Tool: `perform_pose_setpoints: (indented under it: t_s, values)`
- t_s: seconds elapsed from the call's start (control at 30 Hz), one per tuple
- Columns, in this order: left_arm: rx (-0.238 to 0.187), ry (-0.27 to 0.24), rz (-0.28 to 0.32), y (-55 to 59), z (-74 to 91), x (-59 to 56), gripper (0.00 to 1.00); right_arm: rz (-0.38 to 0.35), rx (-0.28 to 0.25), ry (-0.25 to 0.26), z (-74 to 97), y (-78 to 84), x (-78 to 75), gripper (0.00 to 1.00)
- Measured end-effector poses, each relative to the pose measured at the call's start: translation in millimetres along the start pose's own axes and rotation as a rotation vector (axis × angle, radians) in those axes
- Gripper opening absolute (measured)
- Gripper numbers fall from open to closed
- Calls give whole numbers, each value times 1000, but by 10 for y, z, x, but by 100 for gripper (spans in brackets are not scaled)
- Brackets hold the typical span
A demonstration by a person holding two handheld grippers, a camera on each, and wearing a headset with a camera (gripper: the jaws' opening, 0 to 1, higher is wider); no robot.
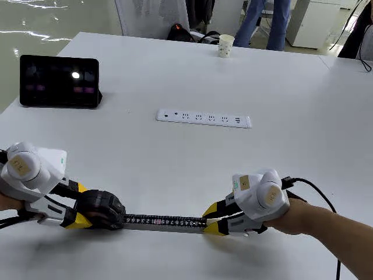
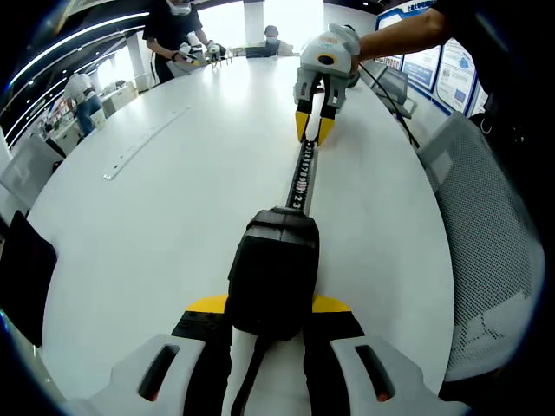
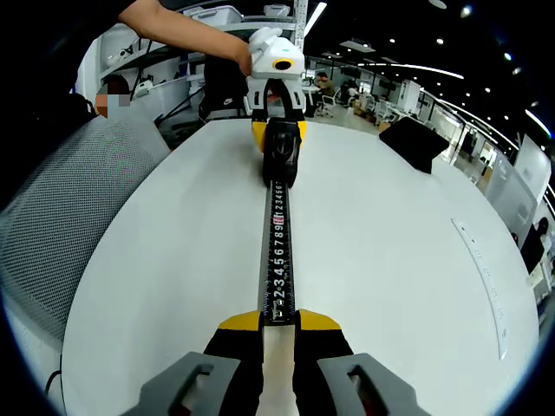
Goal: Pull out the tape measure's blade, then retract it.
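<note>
left gripper (image 1: pixel 80 204) pinching tape measure (image 1: pixel 102 209), right gripper (image 1: pixel 207 219) pinching blade (image 1: pixel 163 221), white table (image 1: pixel 175 76), open office (image 3: pixel 416 52)

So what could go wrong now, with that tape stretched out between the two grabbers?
The right gripper pinches just the tip of the blade. If that grip slips, the blade would likely whip back into the case. The left gripper clamps the rounded case by its sides, so a harder pull might twist it or drag it loose.
</note>
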State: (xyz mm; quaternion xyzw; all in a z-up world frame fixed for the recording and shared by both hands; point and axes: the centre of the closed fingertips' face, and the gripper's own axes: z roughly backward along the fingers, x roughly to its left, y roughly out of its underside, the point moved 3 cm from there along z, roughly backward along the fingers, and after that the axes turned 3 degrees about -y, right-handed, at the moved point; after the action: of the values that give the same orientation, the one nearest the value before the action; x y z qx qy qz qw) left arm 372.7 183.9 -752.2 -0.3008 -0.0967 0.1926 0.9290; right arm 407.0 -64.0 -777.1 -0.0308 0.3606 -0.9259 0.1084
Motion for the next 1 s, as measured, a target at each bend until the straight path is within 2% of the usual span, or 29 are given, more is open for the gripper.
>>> perform_pose_setpoints:
  t_s: [1.0]
  values:
    - [5,4,2,-3,0,-6,26,-31,60,30,301,334,31,9]
